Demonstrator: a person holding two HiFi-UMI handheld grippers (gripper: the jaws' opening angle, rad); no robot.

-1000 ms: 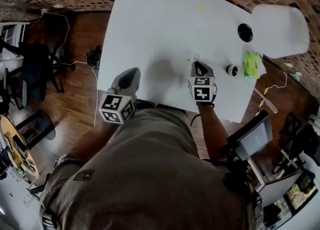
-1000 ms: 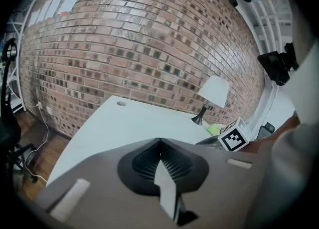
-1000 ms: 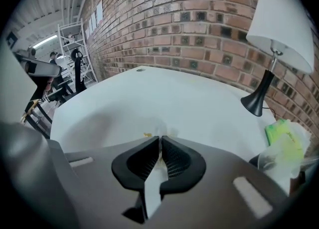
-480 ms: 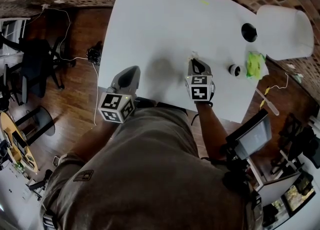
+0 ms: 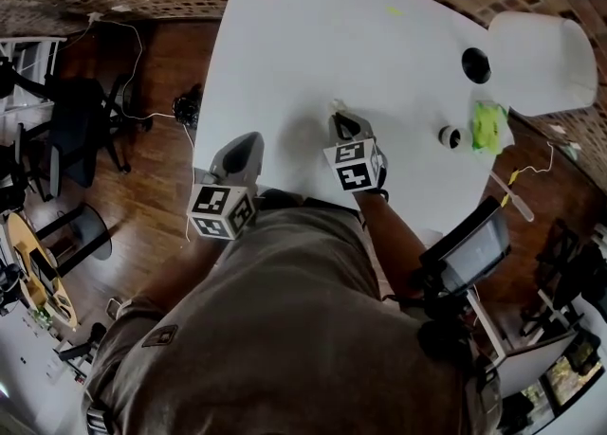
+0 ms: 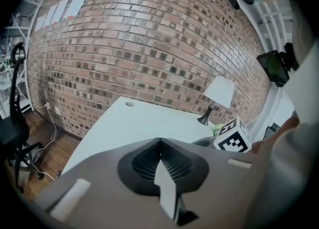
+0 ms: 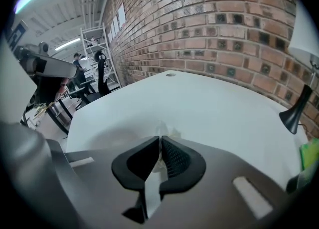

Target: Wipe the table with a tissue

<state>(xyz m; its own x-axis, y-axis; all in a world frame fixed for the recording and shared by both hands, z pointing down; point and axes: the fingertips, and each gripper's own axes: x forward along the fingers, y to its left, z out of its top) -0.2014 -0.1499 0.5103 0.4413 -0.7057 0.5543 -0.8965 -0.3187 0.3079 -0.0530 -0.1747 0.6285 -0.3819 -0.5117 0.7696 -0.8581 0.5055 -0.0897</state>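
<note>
Right jaws on tissue (image 7: 168, 131), farther left

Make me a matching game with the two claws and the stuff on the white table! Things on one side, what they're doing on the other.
Things:
1. small white crumpled tissue
2. left claw
3. big white lampshade
4. bright green crumpled thing

States:
A. shut, holding nothing
B. lying near the white table's right edge
C. pinched in the right claw
D. up on a black stand

Pairs: 1-C, 2-A, 3-D, 4-B.
</note>
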